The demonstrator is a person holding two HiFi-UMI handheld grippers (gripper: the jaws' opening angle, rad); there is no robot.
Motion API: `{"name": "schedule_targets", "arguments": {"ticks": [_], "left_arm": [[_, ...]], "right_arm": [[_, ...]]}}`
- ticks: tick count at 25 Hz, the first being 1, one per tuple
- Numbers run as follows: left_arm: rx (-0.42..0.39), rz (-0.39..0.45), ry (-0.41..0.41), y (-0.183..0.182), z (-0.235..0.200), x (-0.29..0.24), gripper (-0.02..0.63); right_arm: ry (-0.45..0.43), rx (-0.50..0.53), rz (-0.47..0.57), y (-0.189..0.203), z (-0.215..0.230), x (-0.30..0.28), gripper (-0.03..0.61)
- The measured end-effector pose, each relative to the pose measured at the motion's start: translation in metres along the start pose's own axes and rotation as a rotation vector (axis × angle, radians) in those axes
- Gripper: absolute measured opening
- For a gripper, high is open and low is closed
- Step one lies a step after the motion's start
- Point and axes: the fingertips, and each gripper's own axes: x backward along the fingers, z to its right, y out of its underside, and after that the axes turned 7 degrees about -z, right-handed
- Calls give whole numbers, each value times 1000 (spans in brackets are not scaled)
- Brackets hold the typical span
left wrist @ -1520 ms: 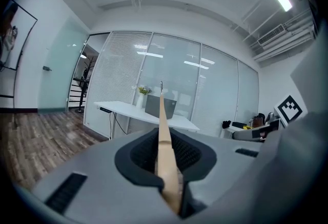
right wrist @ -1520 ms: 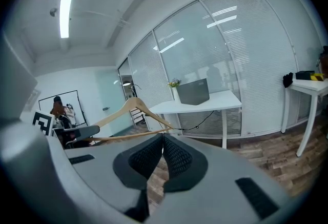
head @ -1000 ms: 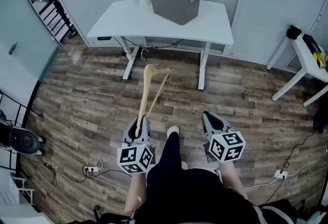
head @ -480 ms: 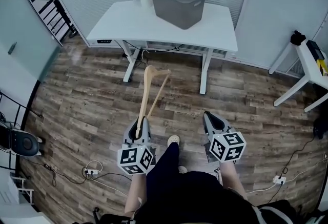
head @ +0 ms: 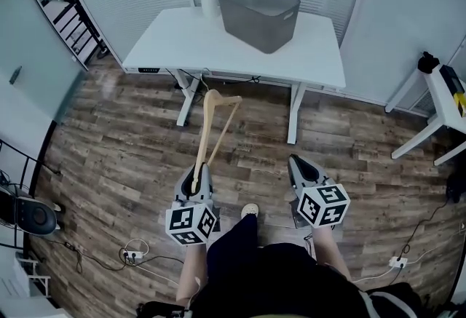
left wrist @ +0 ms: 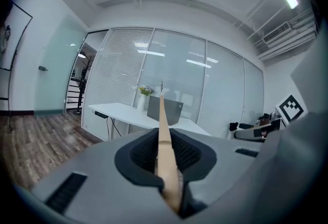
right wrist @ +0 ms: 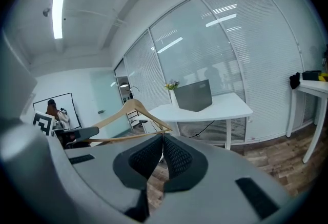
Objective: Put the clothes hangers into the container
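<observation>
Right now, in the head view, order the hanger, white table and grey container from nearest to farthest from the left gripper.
1. hanger: clamped in the left gripper.
2. white table: ahead, across the floor.
3. grey container: on the table, further back.

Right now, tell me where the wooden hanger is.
In the head view the wooden hanger is clamped in the left gripper, left of centre, pointing toward the white table holding the grey container.
</observation>
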Motion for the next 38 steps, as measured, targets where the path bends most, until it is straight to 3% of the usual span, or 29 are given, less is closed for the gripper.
{"name": "schedule_targets", "arguments": {"ticks": [25, 38], "left_arm": [[41, 31, -12, -59, -94, -143, 57], [41, 29, -17, -67, -112, -141, 57]], "right_arm": [[23, 17, 0, -77, 23, -153, 29], [20, 12, -13, -76, 15, -168, 29]]}}
